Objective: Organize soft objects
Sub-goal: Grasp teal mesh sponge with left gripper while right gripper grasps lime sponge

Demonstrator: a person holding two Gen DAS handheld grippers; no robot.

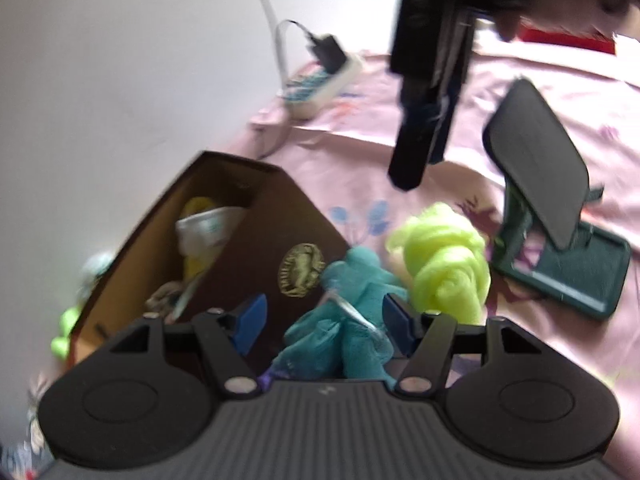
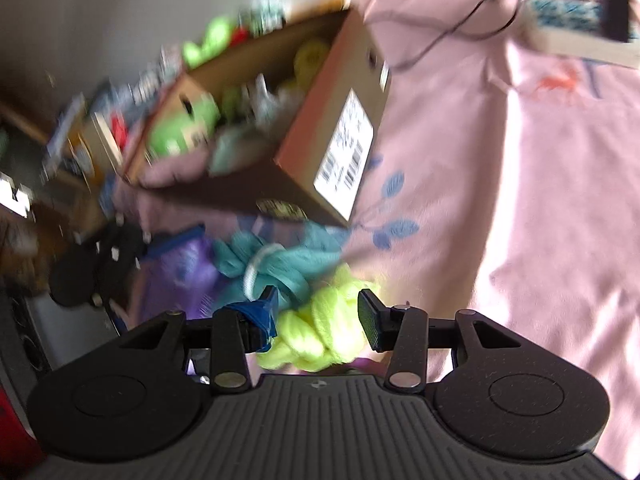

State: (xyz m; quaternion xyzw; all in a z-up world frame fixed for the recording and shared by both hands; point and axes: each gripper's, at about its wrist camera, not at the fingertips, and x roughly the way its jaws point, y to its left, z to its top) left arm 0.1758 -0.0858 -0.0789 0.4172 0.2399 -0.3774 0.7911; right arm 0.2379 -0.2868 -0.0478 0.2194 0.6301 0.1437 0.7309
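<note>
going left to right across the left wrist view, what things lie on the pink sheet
brown cardboard box → teal mesh puff → neon yellow-green puff → dark green phone stand

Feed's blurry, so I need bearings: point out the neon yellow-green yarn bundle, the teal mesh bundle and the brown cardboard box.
Neon yellow-green yarn bundle [image 2: 320, 336]: right wrist view, knotted middle.
Teal mesh bundle [image 1: 352, 320]: left wrist view, gathered centre.
Brown cardboard box [image 1: 276, 224]: left wrist view, dark side wall.
</note>
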